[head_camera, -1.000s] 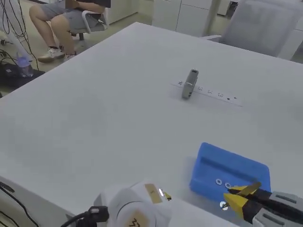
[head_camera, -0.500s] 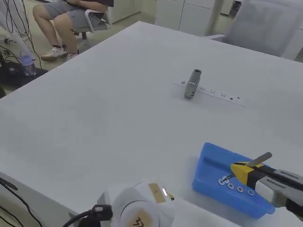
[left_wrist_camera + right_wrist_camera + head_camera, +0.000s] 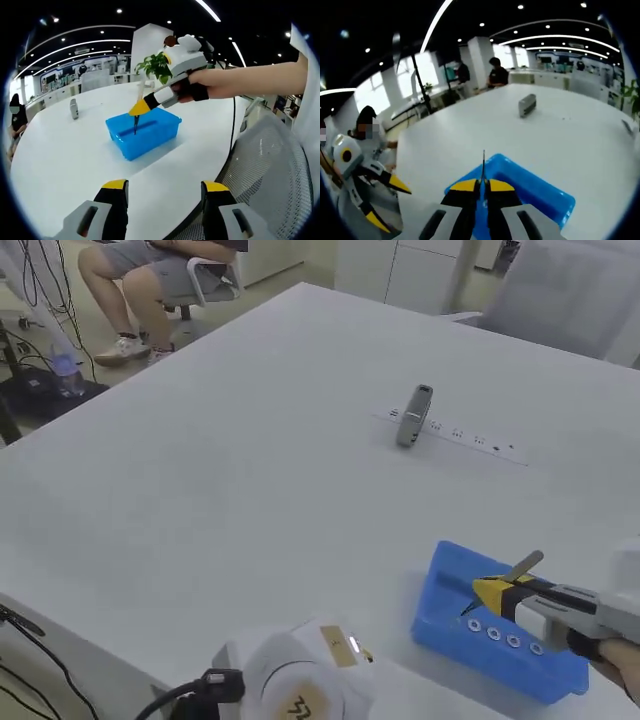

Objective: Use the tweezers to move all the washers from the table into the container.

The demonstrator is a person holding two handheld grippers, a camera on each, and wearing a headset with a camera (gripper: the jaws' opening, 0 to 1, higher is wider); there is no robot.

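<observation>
Right gripper (image 3: 482, 186): jaws pinched tight on thin metal tweezers (image 3: 483, 162), tip dipping into the container
Left gripper (image 3: 165, 186): jaws wide apart, nothing in them
Container (image 3: 455, 558): blue plastic, rectangular, 5 o'clock in head view
Washers (image 3: 494, 633): four shiny little rings, lined up inside it

Head view looks down and forward across the bench (image 3: 250, 490) from its near edge, left gripper view sits low at that edge facing the blue container (image 3: 145, 136) (all three share it), right gripper view just above.

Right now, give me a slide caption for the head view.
Right gripper points thin metal tweezers into the blue plastic container holding small silver washers.
</observation>
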